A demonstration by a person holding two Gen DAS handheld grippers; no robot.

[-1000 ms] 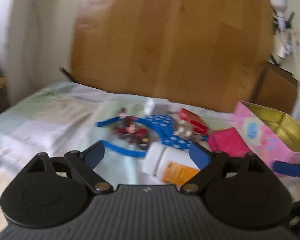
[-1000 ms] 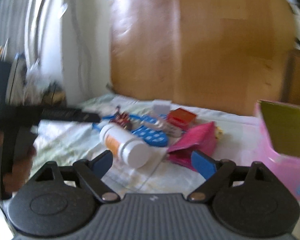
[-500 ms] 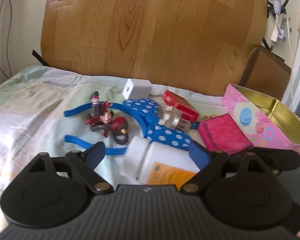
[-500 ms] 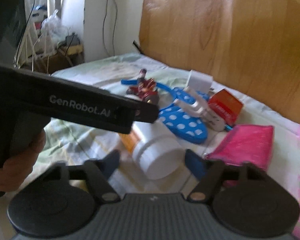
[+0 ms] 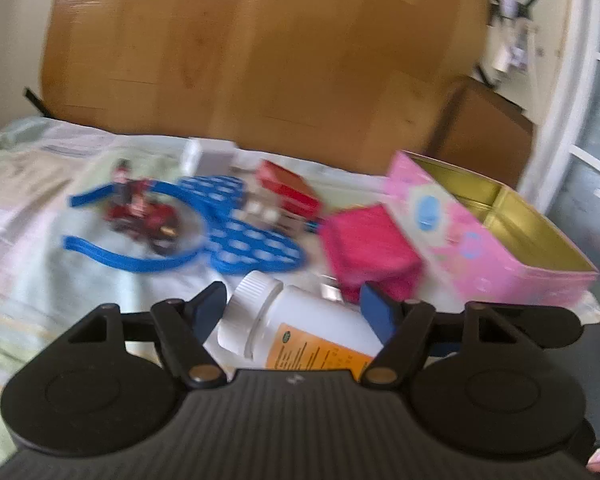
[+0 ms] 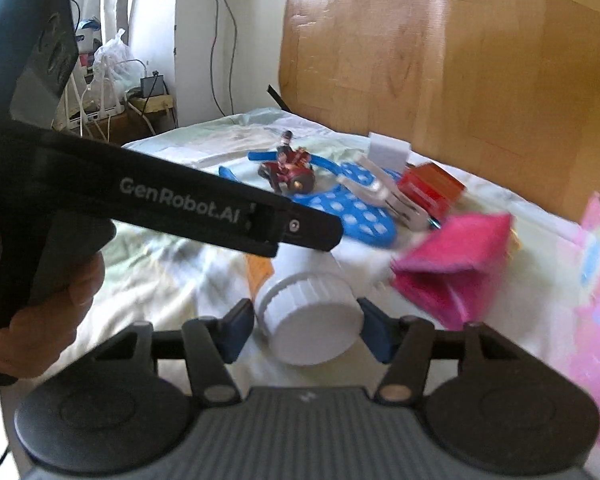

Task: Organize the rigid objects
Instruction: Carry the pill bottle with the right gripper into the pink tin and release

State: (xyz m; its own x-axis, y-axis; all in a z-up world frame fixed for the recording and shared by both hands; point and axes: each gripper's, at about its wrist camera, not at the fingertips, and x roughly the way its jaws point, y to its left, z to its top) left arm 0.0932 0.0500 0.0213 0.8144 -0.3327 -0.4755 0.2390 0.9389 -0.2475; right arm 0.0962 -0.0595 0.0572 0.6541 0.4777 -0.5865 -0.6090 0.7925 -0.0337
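Observation:
A white bottle (image 5: 300,328) with an orange label lies on its side on the bed. My left gripper (image 5: 292,312) is open with the bottle's body between its blue pads, not clamped. My right gripper (image 6: 306,326) is open around the bottle's ribbed white cap (image 6: 310,320); the pads stand close beside it. The left gripper's black body (image 6: 160,196) crosses the right wrist view over the bottle. An open pink tin (image 5: 496,232) with a gold inside stands at the right.
On the pale bedsheet (image 5: 28,240) lie a blue polka-dot headband (image 5: 236,236), a red figurine (image 5: 140,212), a red box (image 5: 288,188), a white charger (image 5: 212,156) and a pink pouch (image 5: 372,248). A wooden headboard (image 5: 260,60) rises behind.
Both grippers have moved closer to the bottle. The right gripper's pads now flank the cap, and the left gripper's opening is narrower than before.

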